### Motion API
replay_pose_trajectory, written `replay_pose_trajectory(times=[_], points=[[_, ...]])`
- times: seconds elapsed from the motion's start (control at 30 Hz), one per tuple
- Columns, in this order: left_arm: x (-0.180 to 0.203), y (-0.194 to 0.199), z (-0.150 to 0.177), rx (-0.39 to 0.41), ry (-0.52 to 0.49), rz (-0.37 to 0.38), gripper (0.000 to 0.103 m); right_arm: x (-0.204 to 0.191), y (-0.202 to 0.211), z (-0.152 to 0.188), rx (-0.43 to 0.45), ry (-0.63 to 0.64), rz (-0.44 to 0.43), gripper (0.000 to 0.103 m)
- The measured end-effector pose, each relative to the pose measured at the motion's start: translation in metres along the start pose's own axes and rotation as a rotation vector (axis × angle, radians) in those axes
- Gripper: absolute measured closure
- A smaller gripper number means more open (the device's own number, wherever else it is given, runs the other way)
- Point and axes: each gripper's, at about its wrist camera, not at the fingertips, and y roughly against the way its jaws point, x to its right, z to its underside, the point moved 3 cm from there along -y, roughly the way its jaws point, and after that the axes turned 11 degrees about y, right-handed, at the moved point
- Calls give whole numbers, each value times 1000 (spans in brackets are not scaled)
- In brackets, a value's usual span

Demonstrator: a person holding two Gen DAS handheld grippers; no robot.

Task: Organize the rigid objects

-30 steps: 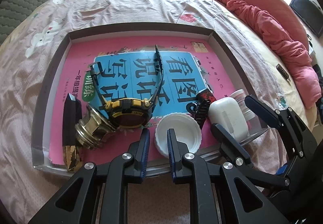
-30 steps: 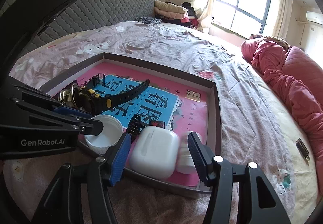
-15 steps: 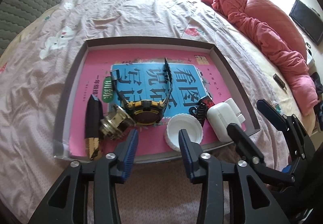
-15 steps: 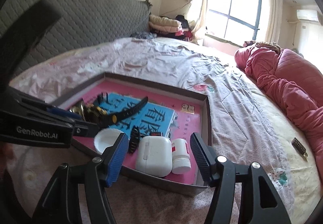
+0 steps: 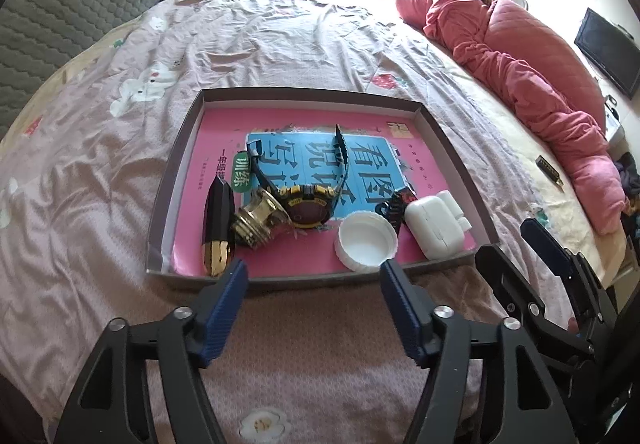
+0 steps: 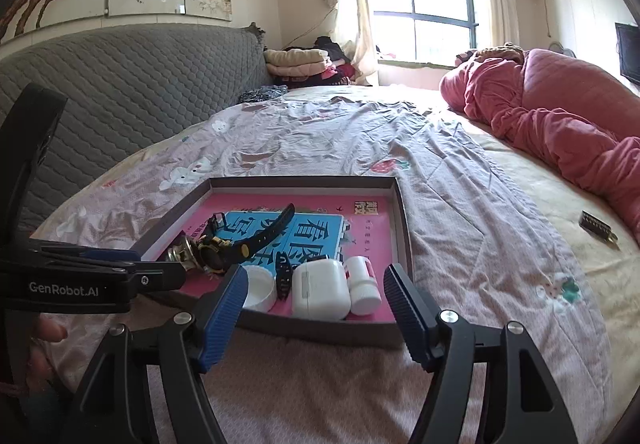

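Left gripper (image 5: 313, 272): I see its jaws spread wide with nothing between them, having just been opening; both blue pads hang over the bedspread, just short of the tray's near wall.
Right gripper (image 6: 315, 278): I see its jaws likewise wide and empty, having just been opening a little further; its tips stand in front of the tray's near right corner.
Tray (image 5: 182, 147): a shallow grey box lid on the bed, directly ahead of both tools, with a pink and blue book cover (image 5: 372, 153) lying flat inside it.
White cap (image 5: 366, 240): open side up, just beyond my left tool's right pad, touching neither pad.
White case (image 6: 319, 288): ahead of my right tool, between its pads in line of sight but beyond them, inside the tray's near wall.
White bottle (image 6: 363, 286): lying just right of the case, touching it.
Black clip (image 6: 283, 276): between cap and case.
Watch (image 5: 306, 199): black and yellow, straps pointing away from my left tool.
Brass fitting (image 5: 258, 219): left of the watch, against it.
Black and gold piece (image 5: 218, 230): farthest left, just beyond my left tool's left pad.
Bedspread (image 5: 280, 35): pink, printed, beneath everything.
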Motion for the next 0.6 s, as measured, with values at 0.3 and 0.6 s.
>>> replay_pose_trajectory(times=[0.3,0.6], points=[[-4,31,17,60,-2,-7,26,-11,23,5,7,-13,15,33],[-11,45,38,87,-3,-64,25,-26,45,14,-1,-20,33,33]])
